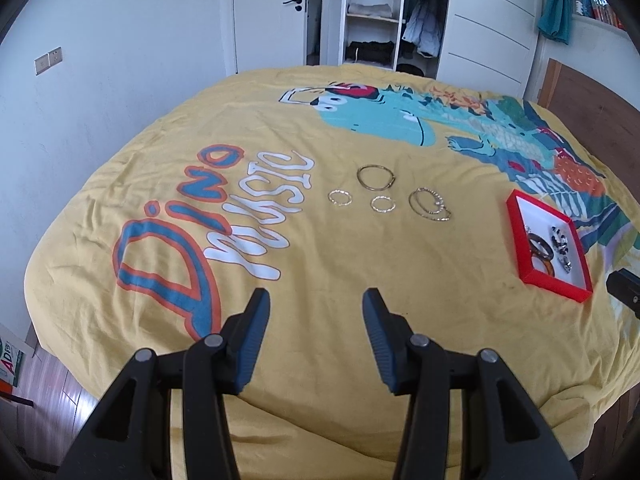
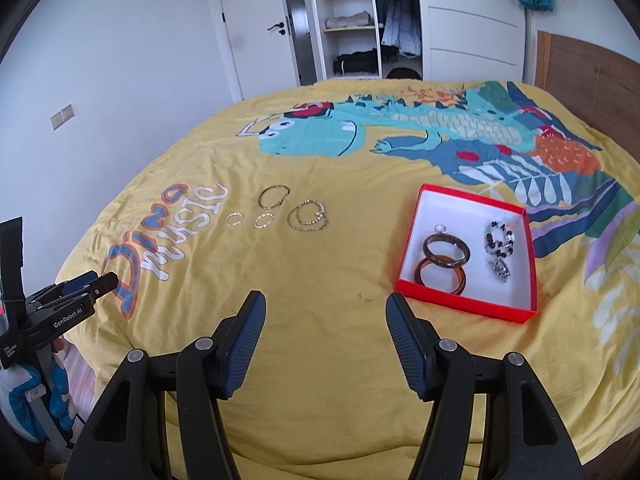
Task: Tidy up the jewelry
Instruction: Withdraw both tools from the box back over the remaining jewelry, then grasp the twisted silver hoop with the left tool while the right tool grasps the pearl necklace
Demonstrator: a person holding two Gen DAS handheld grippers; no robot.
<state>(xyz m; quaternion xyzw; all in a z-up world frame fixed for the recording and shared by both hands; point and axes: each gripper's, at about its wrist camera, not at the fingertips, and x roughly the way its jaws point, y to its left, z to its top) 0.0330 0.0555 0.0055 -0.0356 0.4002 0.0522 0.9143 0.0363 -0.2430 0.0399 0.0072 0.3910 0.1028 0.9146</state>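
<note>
Gold jewelry lies loose on the yellow bedspread (image 1: 320, 264): a large bangle (image 1: 376, 177), two small rings (image 1: 340, 198) (image 1: 383, 203) and a beaded bracelet pair (image 1: 431, 204). The same bangle (image 2: 273, 197) and beaded bracelets (image 2: 307, 216) show in the right wrist view. A red tray (image 2: 416, 236) holds two brown bangles (image 2: 444, 260), a black-and-white bead bracelet (image 2: 498, 238) and a silver charm. My left gripper (image 1: 316, 300) stands open over bare cloth, well short of the gold pieces. My right gripper (image 2: 326, 302) is open too, empty, just left of the tray's near corner.
The red tray (image 1: 516, 216) lies to the right in the left wrist view. The left gripper's body (image 2: 60, 300) shows at the bed's left edge. Beyond the bed stand a white door (image 1: 272, 12), an open wardrobe (image 1: 372, 16) and a wooden headboard (image 2: 592, 80).
</note>
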